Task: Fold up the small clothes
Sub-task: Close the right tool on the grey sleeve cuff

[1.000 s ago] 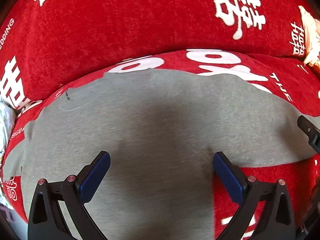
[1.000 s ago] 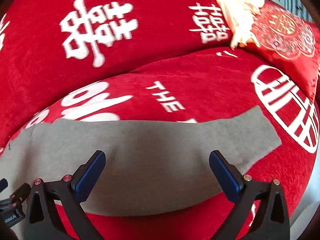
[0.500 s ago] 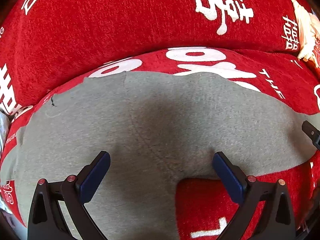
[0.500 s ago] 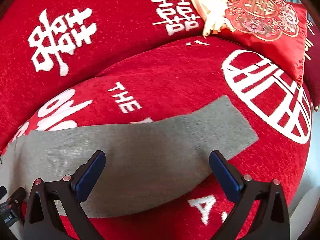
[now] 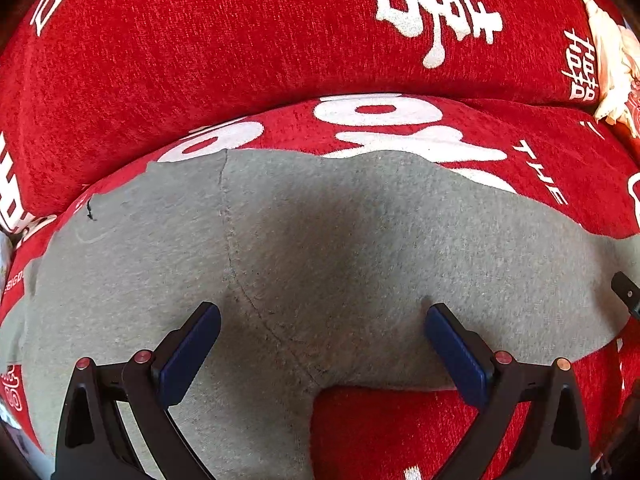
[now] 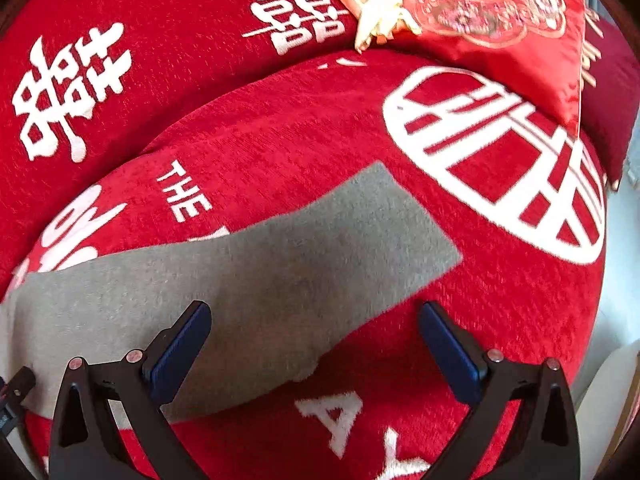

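A pair of small grey trousers (image 5: 340, 248) lies spread flat on the red sofa seat (image 5: 400, 432). My left gripper (image 5: 322, 340) is open and empty, hovering over the crotch seam where the two legs meet. In the right wrist view one grey leg (image 6: 320, 248) stretches out to the right, its cuff end at the upper right. My right gripper (image 6: 314, 338) is open and empty above that leg's lower edge.
The red sofa backrest (image 5: 240, 48) with white characters rises behind. A red embroidered cushion (image 6: 500, 32) and a cream cloth (image 6: 372, 0) sit at the back right. The sofa's right edge (image 6: 596, 320) drops off to a pale floor.
Both grippers have drawn back and lifted a little. The left view now shows the trouser crotch and red seat below it. The right view has swung right, showing the whole leg end.
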A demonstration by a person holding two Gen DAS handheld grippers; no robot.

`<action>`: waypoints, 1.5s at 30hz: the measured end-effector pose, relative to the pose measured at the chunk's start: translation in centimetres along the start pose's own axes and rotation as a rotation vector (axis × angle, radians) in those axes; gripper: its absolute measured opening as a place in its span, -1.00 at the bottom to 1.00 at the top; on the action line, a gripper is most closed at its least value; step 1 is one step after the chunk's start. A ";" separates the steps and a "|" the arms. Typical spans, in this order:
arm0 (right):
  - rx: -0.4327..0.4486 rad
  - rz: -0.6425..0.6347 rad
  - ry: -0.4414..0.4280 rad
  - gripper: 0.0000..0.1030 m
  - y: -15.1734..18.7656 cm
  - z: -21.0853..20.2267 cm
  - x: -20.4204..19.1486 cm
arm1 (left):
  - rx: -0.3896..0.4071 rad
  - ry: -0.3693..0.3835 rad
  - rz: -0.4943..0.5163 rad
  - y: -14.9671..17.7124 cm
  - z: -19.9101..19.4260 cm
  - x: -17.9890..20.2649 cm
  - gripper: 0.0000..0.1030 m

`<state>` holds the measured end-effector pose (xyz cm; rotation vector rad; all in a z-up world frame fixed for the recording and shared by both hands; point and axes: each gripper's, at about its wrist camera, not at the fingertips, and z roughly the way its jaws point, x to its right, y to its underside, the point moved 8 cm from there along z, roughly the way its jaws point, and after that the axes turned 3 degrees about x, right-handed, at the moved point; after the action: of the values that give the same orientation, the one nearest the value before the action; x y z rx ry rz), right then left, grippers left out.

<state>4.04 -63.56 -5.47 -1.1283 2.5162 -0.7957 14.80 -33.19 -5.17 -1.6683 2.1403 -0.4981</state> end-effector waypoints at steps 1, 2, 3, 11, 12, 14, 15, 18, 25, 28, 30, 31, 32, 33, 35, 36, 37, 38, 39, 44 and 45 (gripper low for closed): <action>0.001 -0.004 -0.001 1.00 -0.1 0.2 -0.2 | 0.001 0.000 0.002 0.0 0.0 0.0 1.00; 0.009 -0.005 0.001 1.00 -0.2 0.4 -0.4 | 0.001 0.000 0.003 0.0 0.1 0.0 1.00; 0.022 -0.005 0.004 1.00 -0.5 0.5 -0.4 | 0.001 0.000 0.004 0.0 0.1 -0.1 1.00; 0.063 -0.002 -0.020 0.90 -2.6 1.4 0.1 | 0.001 0.003 0.001 -0.1 0.4 -0.6 1.00; 0.066 -0.009 -0.011 0.85 -2.7 1.5 0.1 | 0.001 0.002 -0.003 -0.2 0.5 -0.8 1.00; 0.078 -0.043 0.037 0.08 -3.0 1.5 0.4 | -0.003 0.007 -0.020 -0.3 0.5 -1.1 1.00; 0.078 -0.063 0.055 -0.33 -3.2 1.6 0.4 | -0.006 0.009 -0.027 -0.2 0.6 -1.3 1.00; 0.050 -0.046 -0.018 -0.86 -3.3 2.1 0.7 | -0.008 0.008 -0.038 -0.1 0.5 -2.0 1.00; 0.148 0.076 0.035 -0.88 -5.5 -0.7 3.8 | -0.003 -0.051 -0.080 0.6 -0.1 -6.7 1.00; 0.194 0.011 0.127 -0.88 -6.1 -1.7 3.1 | -0.013 -0.082 -0.116 1.5 0.0 -9.8 1.00; 0.187 0.017 0.108 -0.88 -6.1 -1.7 2.4 | -0.025 -0.100 -0.141 2.4 0.0 -12.2 1.00; 0.176 0.037 0.077 -0.88 -6.0 -1.8 2.2 | -0.027 -0.104 -0.149 2.9 0.0 -13.2 1.00; 0.149 0.087 -0.003 -0.88 -5.9 -1.7 1.9 | -0.027 -0.109 -0.157 3.4 -0.2 -14.3 1.00; 0.133 0.117 -0.057 -0.88 -5.8 -1.7 1.6 | -0.025 -0.115 -0.163 3.9 -0.4 -15.3 1.00; 0.120 0.158 -0.155 -0.88 -5.6 -2.4 0.7 | -0.023 -0.126 -0.177 5.0 -0.8 -17.7 1.00; 0.109 0.179 -0.215 -0.88 -5.4 -2.8 0.1 | -0.023 -0.128 -0.185 5.4 -1.0 -18.6 1.00; 0.094 0.199 -0.269 -0.88 -5.1 -3.0 -0.4 | -0.021 -0.132 -0.195 6.1 -1.3 -20.0 1.00; 0.083 0.210 -0.302 -0.88 -4.7 -3.3 -0.9 | -0.018 -0.134 -0.203 6.6 -1.5 -21.0 1.00; 0.072 0.219 -0.329 -0.88 -4.2 -3.6 -1.5 | -0.016 -0.134 -0.215 7.2 -1.7 -22.2 1.00; 0.009 0.265 -0.408 -0.88 -2.0 -3.6 -3.7 | -0.011 -0.134 -0.270 10.0 -2.6 -27.7 1.00; 0.003 0.262 -0.414 -0.88 -1.7 -3.9 -4.2 | -0.011 -0.133 -0.284 10.6 -2.8 -28.8 1.00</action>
<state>6.09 -59.89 -1.27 -0.8346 2.2458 -0.4430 10.96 -2.61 -5.74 -1.9647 1.8256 -0.4406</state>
